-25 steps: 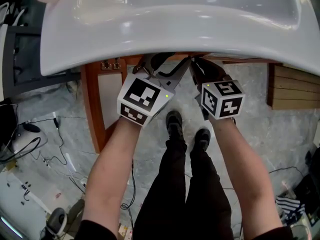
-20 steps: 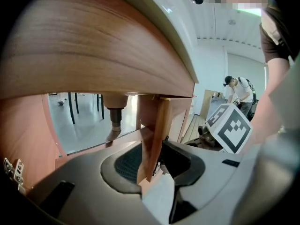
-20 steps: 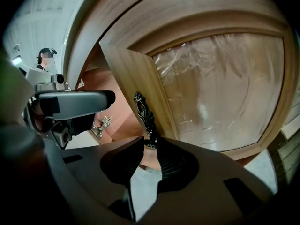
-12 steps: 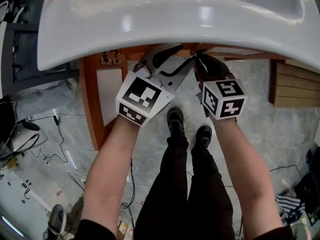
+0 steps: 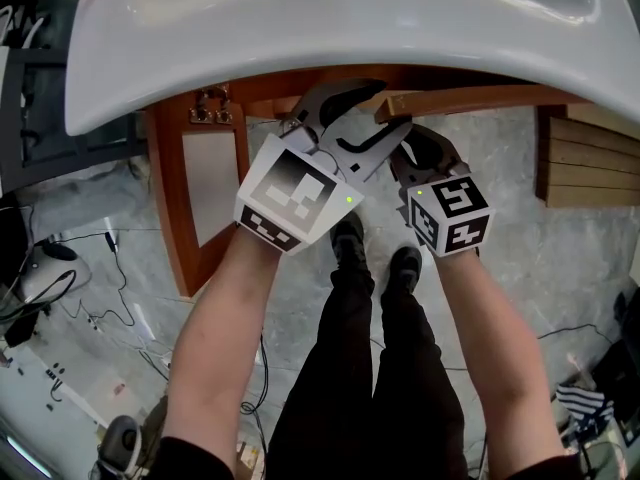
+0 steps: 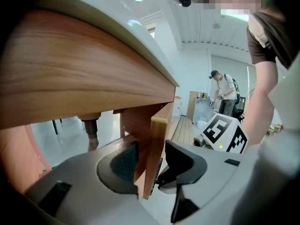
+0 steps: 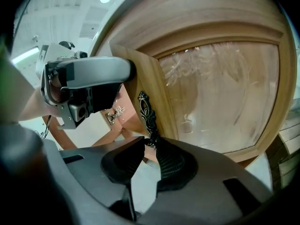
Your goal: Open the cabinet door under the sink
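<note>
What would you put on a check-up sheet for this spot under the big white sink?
Surface: grey marbled floor; no table.
Job's things: wooden cabinet door with frosted panel stands partly open under the white sink; black ornate handle on its edge.
Clutter: small bits on the floor at left, too small to tell.
Grippers: left gripper open, jaws just widened, door edge between them; right gripper shut on the handle.
Cables: black cables trail over the floor at left.
Surroundings: second wooden door open at left; wooden slats at right; a person far off.
</note>
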Demonstrator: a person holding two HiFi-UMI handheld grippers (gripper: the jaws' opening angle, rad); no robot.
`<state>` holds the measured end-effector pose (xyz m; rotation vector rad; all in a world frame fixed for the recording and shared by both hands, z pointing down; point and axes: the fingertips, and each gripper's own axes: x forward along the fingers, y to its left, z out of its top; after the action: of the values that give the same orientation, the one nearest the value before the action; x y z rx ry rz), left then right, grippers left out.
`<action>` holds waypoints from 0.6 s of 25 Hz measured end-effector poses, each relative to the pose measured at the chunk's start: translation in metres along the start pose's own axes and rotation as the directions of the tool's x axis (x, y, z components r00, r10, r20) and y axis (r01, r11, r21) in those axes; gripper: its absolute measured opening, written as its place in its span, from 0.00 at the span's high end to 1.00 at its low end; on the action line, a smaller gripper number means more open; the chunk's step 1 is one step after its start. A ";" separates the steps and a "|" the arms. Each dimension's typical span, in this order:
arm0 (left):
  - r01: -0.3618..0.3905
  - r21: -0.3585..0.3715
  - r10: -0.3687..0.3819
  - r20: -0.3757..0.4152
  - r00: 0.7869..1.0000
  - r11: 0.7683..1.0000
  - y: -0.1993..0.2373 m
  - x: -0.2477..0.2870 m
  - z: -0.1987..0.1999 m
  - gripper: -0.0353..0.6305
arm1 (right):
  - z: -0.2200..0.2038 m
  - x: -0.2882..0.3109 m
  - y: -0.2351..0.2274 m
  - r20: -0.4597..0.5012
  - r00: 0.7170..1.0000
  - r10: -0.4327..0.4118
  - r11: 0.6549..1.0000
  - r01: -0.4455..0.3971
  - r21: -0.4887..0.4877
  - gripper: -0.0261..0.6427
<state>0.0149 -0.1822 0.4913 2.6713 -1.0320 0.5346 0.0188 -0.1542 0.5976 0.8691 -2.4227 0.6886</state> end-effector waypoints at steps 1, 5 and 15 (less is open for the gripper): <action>0.010 0.005 -0.010 0.000 1.000 1.000 -0.004 0.002 0.002 0.67 | -0.001 -0.002 0.000 0.002 1.000 0.001 1.000 -0.001 0.004 0.82; 0.037 0.006 -0.037 0.003 0.999 0.999 -0.021 0.006 0.004 0.76 | -0.007 -0.012 -0.002 0.009 1.000 0.011 1.000 -0.012 0.023 0.82; 0.072 0.001 -0.072 -0.028 0.997 0.997 -0.056 0.001 0.002 0.79 | -0.027 -0.041 0.001 0.037 0.999 0.015 0.999 -0.017 0.042 0.80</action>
<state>0.0541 -0.1423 0.4856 2.6831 -0.9236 0.5571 0.0535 -0.1190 0.5942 0.8868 -2.4580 0.7386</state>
